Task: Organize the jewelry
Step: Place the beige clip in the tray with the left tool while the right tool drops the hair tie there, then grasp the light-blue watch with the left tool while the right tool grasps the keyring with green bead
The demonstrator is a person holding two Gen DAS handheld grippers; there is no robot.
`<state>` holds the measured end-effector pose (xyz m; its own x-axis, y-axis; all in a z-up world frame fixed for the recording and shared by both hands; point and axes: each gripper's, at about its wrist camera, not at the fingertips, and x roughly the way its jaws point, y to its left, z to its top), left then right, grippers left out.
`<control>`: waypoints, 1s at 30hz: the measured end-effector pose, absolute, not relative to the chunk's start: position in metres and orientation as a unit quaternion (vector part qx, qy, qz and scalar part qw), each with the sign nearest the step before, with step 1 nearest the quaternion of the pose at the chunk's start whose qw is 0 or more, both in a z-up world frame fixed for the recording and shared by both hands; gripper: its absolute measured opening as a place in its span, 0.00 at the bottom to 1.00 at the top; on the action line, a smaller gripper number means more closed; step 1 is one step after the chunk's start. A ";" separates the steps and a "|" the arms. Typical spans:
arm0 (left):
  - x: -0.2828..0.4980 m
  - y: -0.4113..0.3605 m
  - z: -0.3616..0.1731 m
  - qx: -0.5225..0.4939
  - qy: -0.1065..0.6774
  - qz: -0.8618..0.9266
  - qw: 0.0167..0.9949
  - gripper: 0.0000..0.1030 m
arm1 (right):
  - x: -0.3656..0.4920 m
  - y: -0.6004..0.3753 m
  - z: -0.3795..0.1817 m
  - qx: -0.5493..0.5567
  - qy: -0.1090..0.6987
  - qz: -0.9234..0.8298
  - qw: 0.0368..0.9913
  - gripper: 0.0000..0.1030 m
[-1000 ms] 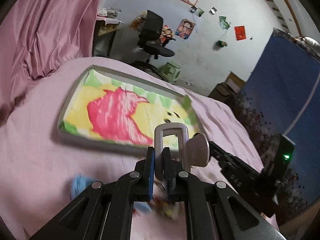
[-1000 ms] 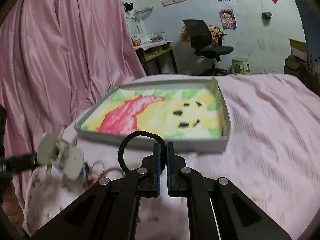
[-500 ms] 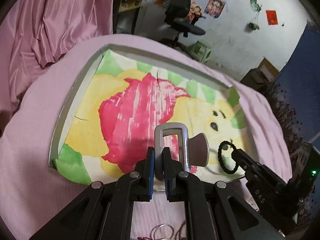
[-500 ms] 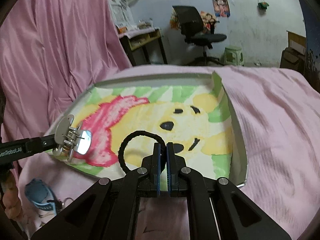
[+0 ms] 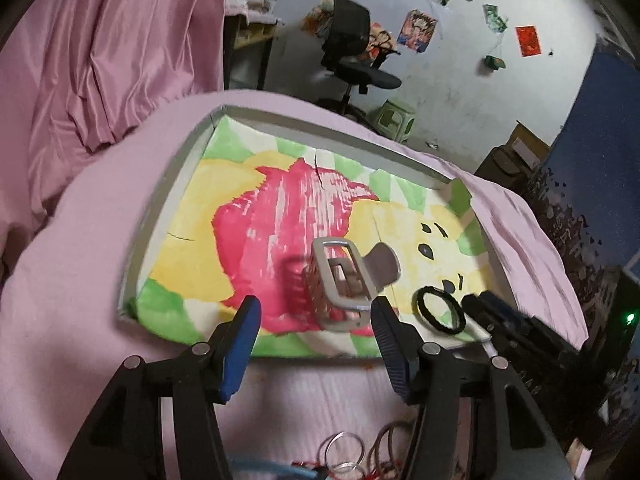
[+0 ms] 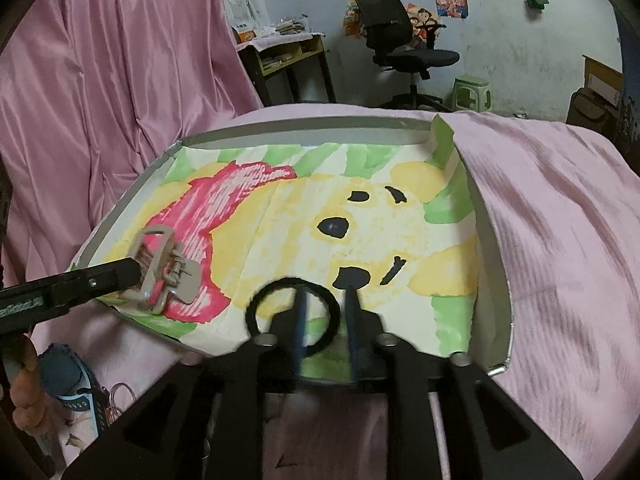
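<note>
A shallow grey tray lined with a painted yellow-and-pink picture lies on the pink bedcover. My left gripper is over its near edge with its jaws opening. The silver claw hair clip sits loose on the pink patch between and just ahead of the blue pads, which do not press it. From the right wrist the clip lies at the left gripper's tip. My right gripper is also opening. The black hair tie rests on the paper, looped around one finger, free of the pads.
Near me on the cover lie several metal rings with red cord and a blue item. A person's hand holds the left tool. A pink curtain hangs left. A desk, an office chair and a green stool stand beyond.
Both grippers came forward and down over the tray's near edge. Their jaws, shut on the clip and the hair tie before, have parted, and both items now lie on the painted paper.
</note>
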<state>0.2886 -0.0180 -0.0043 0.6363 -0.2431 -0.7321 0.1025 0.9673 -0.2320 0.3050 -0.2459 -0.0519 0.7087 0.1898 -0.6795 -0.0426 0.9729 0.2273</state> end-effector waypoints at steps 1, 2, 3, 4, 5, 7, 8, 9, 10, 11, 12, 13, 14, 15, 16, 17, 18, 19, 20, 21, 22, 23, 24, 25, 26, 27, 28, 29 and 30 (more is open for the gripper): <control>0.281 -0.018 -0.002 -0.079 0.404 -0.096 0.906 0.53 | 0.303 -0.246 -0.050 0.096 0.370 0.062 0.922 0.28; 0.275 -0.018 0.001 -0.075 0.395 -0.096 0.910 0.57 | 0.298 -0.246 -0.047 0.094 0.362 0.063 0.925 0.28; 0.271 -0.017 0.003 -0.074 0.388 -0.096 0.914 0.60 | 0.295 -0.248 -0.044 0.093 0.353 0.063 0.929 0.29; 0.261 -0.016 0.006 -0.072 0.372 -0.097 0.920 0.65 | 0.288 -0.247 -0.039 0.089 0.339 0.061 0.935 0.35; 0.254 -0.015 0.009 -0.070 0.360 -0.097 0.925 0.70 | 0.281 -0.248 -0.035 0.086 0.324 0.061 0.940 0.39; 0.238 -0.013 0.015 -0.064 0.334 -0.098 0.935 0.74 | 0.267 -0.248 -0.026 0.081 0.298 0.062 0.949 0.51; 0.231 -0.012 0.017 -0.060 0.322 -0.098 0.940 0.76 | 0.258 -0.248 -0.021 0.078 0.283 0.063 0.954 0.53; 0.223 -0.012 0.020 -0.056 0.309 -0.098 0.944 0.78 | 0.250 -0.248 -0.017 0.074 0.270 0.064 0.958 0.58; 0.216 -0.011 0.023 -0.052 0.297 -0.098 0.948 0.84 | 0.244 -0.248 -0.013 0.072 0.259 0.064 0.961 0.63; 0.208 -0.010 0.026 -0.049 0.285 -0.097 0.953 0.88 | 0.237 -0.248 -0.010 0.070 0.247 0.065 0.964 0.66; 0.202 -0.009 0.028 -0.047 0.275 -0.095 0.956 0.89 | 0.229 -0.248 -0.007 0.068 0.235 0.066 0.967 0.72; 0.193 -0.006 0.031 -0.044 0.260 -0.094 0.960 0.90 | 0.221 -0.248 -0.003 0.067 0.221 0.066 0.971 0.76; 0.187 -0.005 0.033 -0.042 0.252 -0.095 0.962 0.92 | 0.214 -0.248 0.001 0.065 0.210 0.064 0.974 0.77; 0.182 -0.003 0.035 -0.041 0.247 -0.094 0.964 0.93 | 0.205 -0.248 0.004 0.064 0.197 0.062 0.976 0.83; 0.174 0.000 0.037 -0.038 0.237 -0.092 0.966 0.94 | 0.199 -0.247 0.008 0.063 0.189 0.059 0.978 0.88; 0.168 0.001 0.038 -0.036 0.231 -0.091 0.968 0.95 | 0.192 -0.247 0.010 0.062 0.179 0.056 0.980 0.90; 0.162 0.003 0.039 -0.034 0.225 -0.090 0.970 0.96 | 0.186 -0.247 0.013 0.062 0.170 0.055 0.982 0.91; 0.158 0.006 0.040 -0.033 0.221 -0.088 0.971 0.96 | 0.181 -0.246 0.015 0.061 0.166 0.054 0.983 0.92; 0.153 0.008 0.041 -0.032 0.218 -0.087 0.971 0.97 | 0.174 -0.245 0.016 0.060 0.161 0.053 0.984 0.93; 0.149 0.010 0.041 -0.030 0.217 -0.087 0.972 0.97 | 0.168 -0.244 0.017 0.059 0.157 0.050 0.985 0.95; 0.144 0.013 0.041 -0.024 0.217 -0.086 0.972 0.97 | 0.164 -0.241 0.017 0.058 0.153 0.047 0.985 0.97; 0.140 0.013 0.041 -0.020 0.217 -0.086 0.972 0.97 | 0.156 -0.240 0.017 0.055 0.143 0.043 0.987 0.98; 0.136 0.015 0.041 -0.013 0.216 -0.083 0.973 0.97 | 0.148 -0.238 0.017 0.049 0.132 0.041 0.989 0.98; 0.132 0.016 0.040 -0.008 0.216 -0.082 0.973 0.97 | 0.142 -0.236 0.017 0.044 0.126 0.042 0.990 0.98; 0.129 0.017 0.040 -0.004 0.217 -0.082 0.973 0.97 | 0.137 -0.234 0.017 0.037 0.121 0.045 0.991 0.98; 0.126 0.017 0.039 -0.001 0.218 -0.081 0.973 0.97 | 0.131 -0.231 0.017 0.031 0.122 0.048 0.991 0.99; 0.124 0.018 0.036 0.002 0.222 -0.083 0.972 0.97 | 0.128 -0.230 0.017 0.029 0.124 0.047 0.991 0.99; 0.122 0.019 0.035 0.004 0.225 -0.083 0.971 0.97 | 0.125 -0.228 0.016 0.030 0.128 0.048 0.990 0.99; 0.120 0.021 0.032 0.005 0.228 -0.083 0.970 0.97 | 0.122 -0.226 0.015 0.030 0.134 0.051 0.989 0.99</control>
<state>0.1204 0.0209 0.0318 0.8820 -0.1592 -0.4436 0.1637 0.9861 -0.0284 0.1220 -0.2265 0.0152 0.9589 0.1083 -0.2623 -0.0924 0.9931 0.0723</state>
